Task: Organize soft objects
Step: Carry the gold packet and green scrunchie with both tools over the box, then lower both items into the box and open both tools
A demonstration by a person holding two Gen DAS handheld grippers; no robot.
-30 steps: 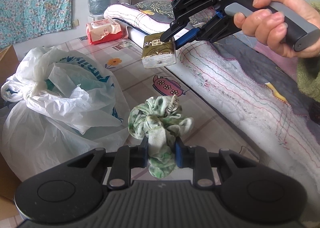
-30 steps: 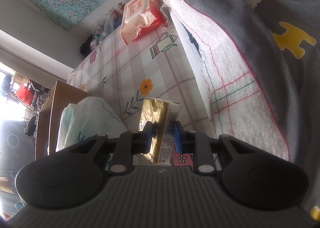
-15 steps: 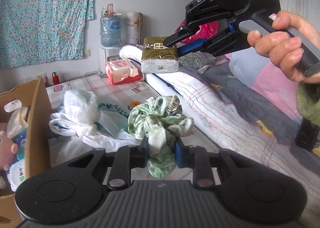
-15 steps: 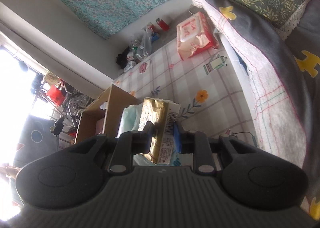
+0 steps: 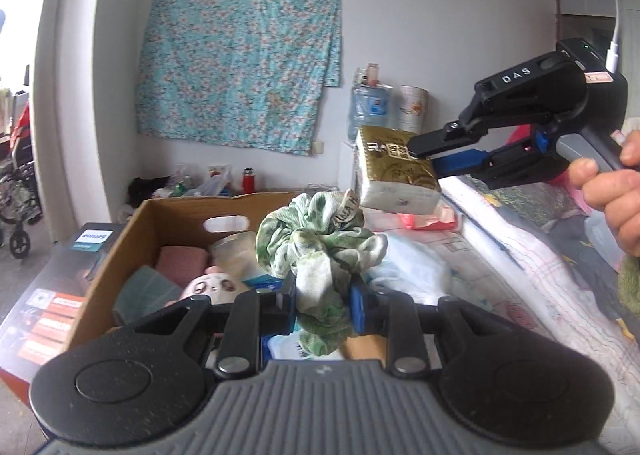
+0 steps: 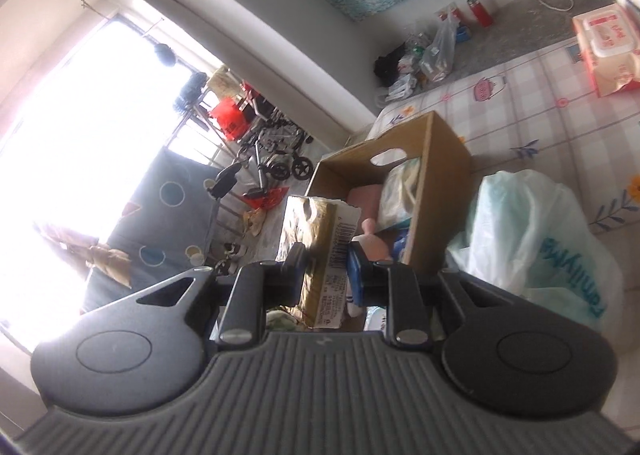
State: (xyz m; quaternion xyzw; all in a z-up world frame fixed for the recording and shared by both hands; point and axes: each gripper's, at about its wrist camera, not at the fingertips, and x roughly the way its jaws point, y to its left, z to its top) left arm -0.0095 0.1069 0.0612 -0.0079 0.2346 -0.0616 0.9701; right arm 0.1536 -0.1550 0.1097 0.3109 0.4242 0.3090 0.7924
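Green scrunchie (image 5: 320, 251) pinched in left gripper (image 5: 323, 301), frame centre, held above cardboard box (image 5: 132, 251). Gold tissue pack (image 6: 320, 251) clamped in right gripper (image 6: 326, 269) (mid-frame). Both judged light, squashy; best gripped mid-body.

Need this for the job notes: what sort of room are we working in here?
Most likely a lived-in bedroom at home: bedding with a quilt on the right, a floral cloth hung on the wall, and a cardboard box of soft things on the patterned floor mat.
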